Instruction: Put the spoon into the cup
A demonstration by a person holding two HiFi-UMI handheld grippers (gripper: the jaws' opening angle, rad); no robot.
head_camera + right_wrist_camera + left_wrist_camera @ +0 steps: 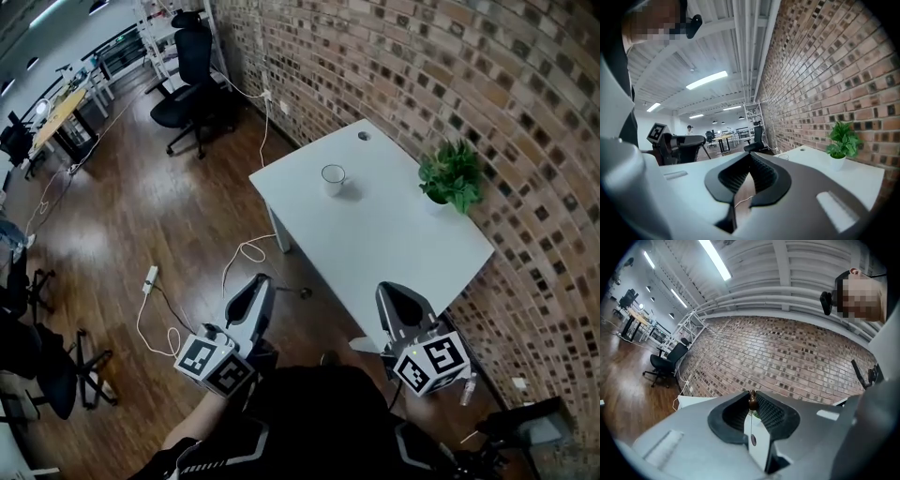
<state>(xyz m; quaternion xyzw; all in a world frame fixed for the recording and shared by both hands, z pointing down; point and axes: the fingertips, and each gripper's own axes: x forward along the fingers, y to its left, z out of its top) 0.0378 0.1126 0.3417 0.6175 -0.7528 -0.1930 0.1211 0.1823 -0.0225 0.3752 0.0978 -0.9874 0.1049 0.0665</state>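
A white cup stands on the white table, towards its far left part. My left gripper hovers over the wood floor, short of the table's near left edge. In the left gripper view its jaws are shut on a slim spoon: a brown end pokes out at the tips and the thin stem runs back between the pads. My right gripper is at the table's near edge. Its jaws meet at the tips with nothing between them. The cup is hidden in both gripper views.
A potted plant sits at the table's right side by the brick wall. White cables and a power strip lie on the floor left of the table. Black office chairs stand further back.
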